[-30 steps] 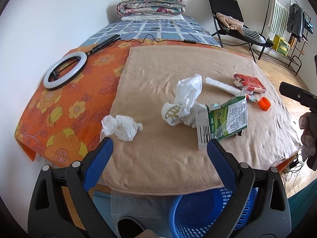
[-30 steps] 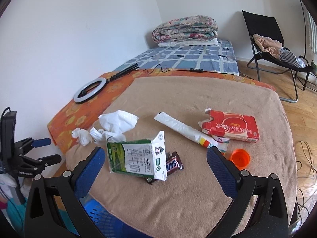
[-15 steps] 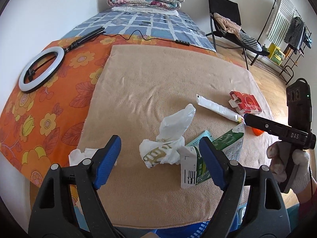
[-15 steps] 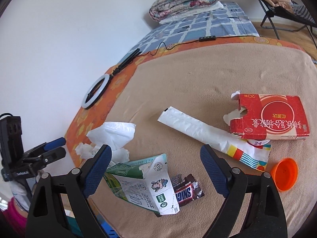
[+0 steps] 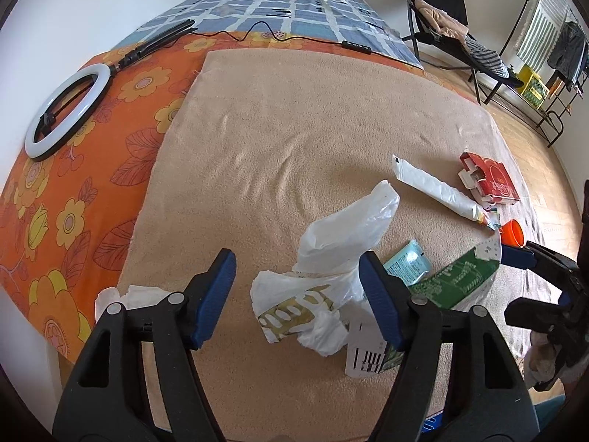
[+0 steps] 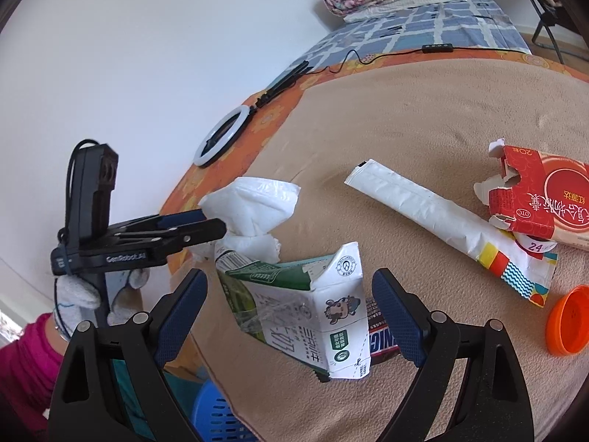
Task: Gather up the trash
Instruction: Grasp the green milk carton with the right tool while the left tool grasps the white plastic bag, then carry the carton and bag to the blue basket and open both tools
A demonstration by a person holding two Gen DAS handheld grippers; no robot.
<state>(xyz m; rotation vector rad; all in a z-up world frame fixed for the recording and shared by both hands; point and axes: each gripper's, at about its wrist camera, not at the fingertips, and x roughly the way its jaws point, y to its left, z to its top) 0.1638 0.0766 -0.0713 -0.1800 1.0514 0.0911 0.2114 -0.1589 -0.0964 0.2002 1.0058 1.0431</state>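
Ring light: at ten o'clock in the left wrist view, flat on the orange flowered cover, well apart from the trash.
Crumpled tissue: at eight o'clock, on the near left edge of the tan blanket, partly behind the left finger.
Left gripper: jaws have just been closing and stand part-way apart; the white plastic bag lies between the blue pads, the right pad at its edge; whether it touches, I cannot tell.
Milk carton: green and white, crushed, at five o'clock in the left view, just right of the bag.
Right gripper: fingers wide, on either side of the carton, not pressing it; only a slight narrowing lately.
Candy wrapper: under the carton's right end.
White paper sleeve: at two o'clock, lying diagonally.
Red box: torn open, at three o'clock, overlapping the sleeve's end.
Orange cap: at four o'clock.
Blue basket: at seven o'clock, below the blanket's edge.
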